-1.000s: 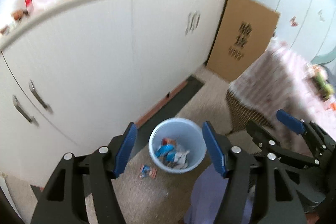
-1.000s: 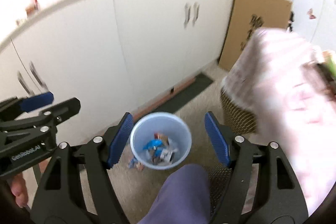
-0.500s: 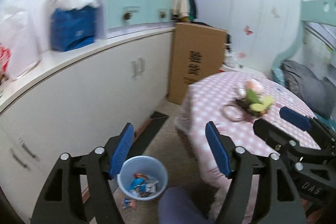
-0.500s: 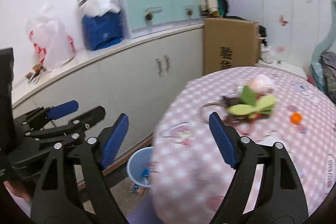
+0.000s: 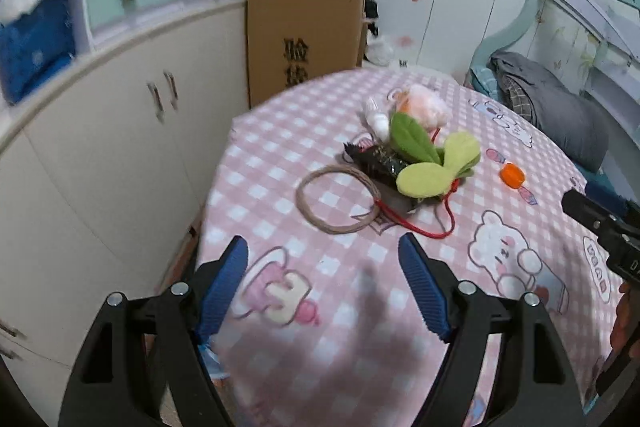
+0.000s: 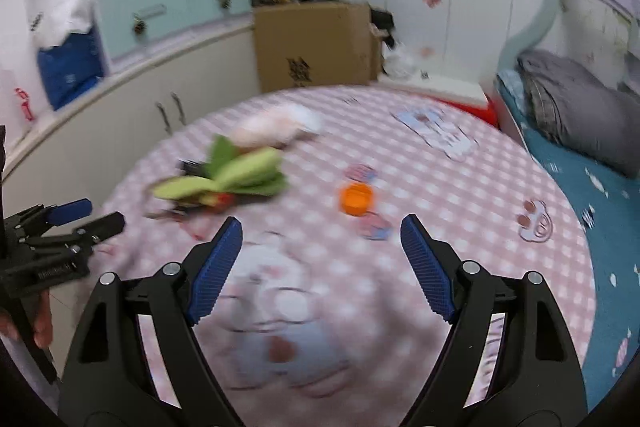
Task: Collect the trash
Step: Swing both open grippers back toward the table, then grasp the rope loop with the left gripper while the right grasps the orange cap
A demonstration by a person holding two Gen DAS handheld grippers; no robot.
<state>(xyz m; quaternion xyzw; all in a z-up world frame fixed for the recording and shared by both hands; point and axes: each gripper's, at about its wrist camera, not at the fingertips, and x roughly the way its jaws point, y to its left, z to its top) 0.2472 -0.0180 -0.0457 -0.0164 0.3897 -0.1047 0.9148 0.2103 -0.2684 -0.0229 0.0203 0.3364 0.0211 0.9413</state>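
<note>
A round table with a pink checked cloth (image 5: 340, 267) fills both views. On it lie a black crumpled wrapper (image 5: 374, 159), a loop of brown string (image 5: 338, 203), a red cord (image 5: 416, 227) and an orange bottle cap (image 5: 512, 175), which also shows in the right wrist view (image 6: 357, 199). My left gripper (image 5: 323, 291) is open and empty above the table's near edge. My right gripper (image 6: 320, 267) is open and empty above the cloth, short of the cap.
A plush toy with green leaves (image 5: 432, 155) and a pink head (image 5: 424, 103) lies beside the wrapper. White cabinets (image 5: 100, 155) stand left, a cardboard box (image 5: 304, 39) behind, a bed with grey bedding (image 6: 580, 107) right.
Both grippers have swung up from the blue bin on the floor to the table top. The bin has left both views. Both stay open.
</note>
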